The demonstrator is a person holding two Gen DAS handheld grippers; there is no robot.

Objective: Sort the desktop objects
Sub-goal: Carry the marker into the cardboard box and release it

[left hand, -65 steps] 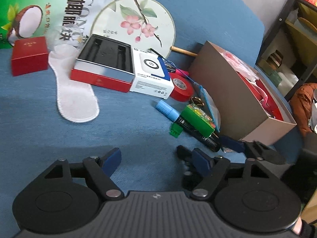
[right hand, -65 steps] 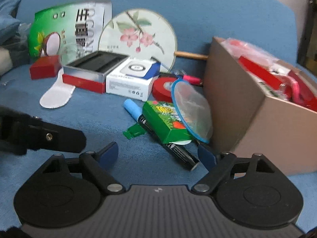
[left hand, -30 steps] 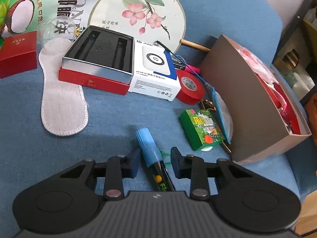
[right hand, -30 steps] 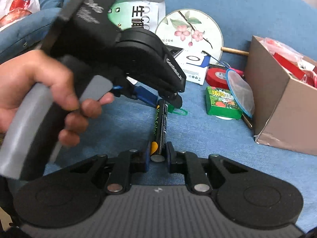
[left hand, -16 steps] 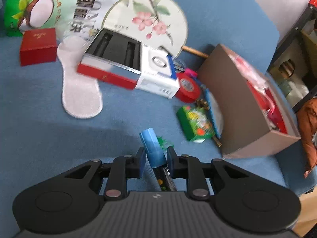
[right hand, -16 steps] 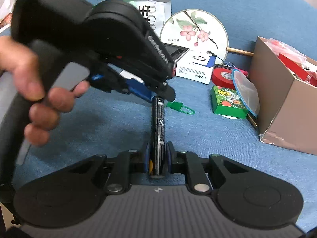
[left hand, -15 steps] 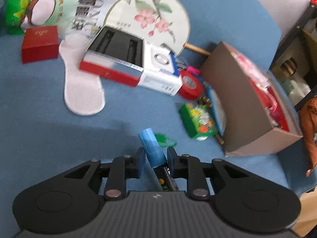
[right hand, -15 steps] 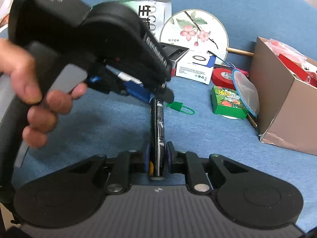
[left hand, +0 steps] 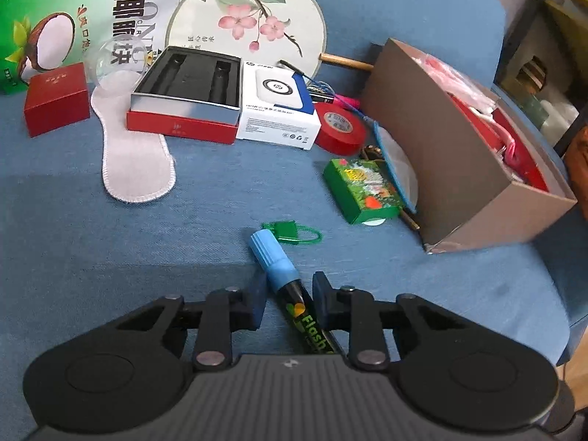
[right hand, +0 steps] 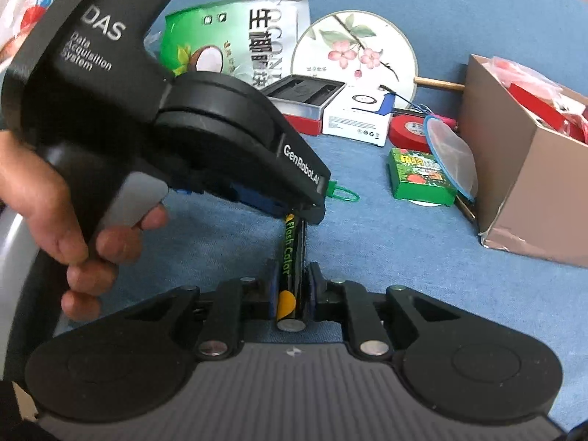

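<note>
A black marker with a blue cap (left hand: 281, 272) lies along both grippers over the blue cloth. My right gripper (right hand: 293, 264) is shut on the rear end of the marker (right hand: 292, 253). My left gripper (left hand: 288, 278) straddles the marker where the cap meets the body. Its pads stand narrowly apart from it, with a slit showing on the right side. In the right wrist view the left gripper (right hand: 312, 213) covers the cap end, and a hand (right hand: 92, 250) grasps its handle. A brown cardboard box (left hand: 441, 139) with red things inside stands to the right.
Between marker and box lie a green loop tag (left hand: 294, 229), a green packet (left hand: 362, 191) and a blue-rimmed clear lid (left hand: 397, 169). Behind them are red tape (left hand: 340, 126), a white box (left hand: 279, 110), an open red case (left hand: 183, 88), an insole (left hand: 132, 161) and a round fan (left hand: 246, 18).
My left gripper has slid back along the marker, so the blue cap now sticks out ahead of its fingers. The right gripper keeps its hold on the rear end.
</note>
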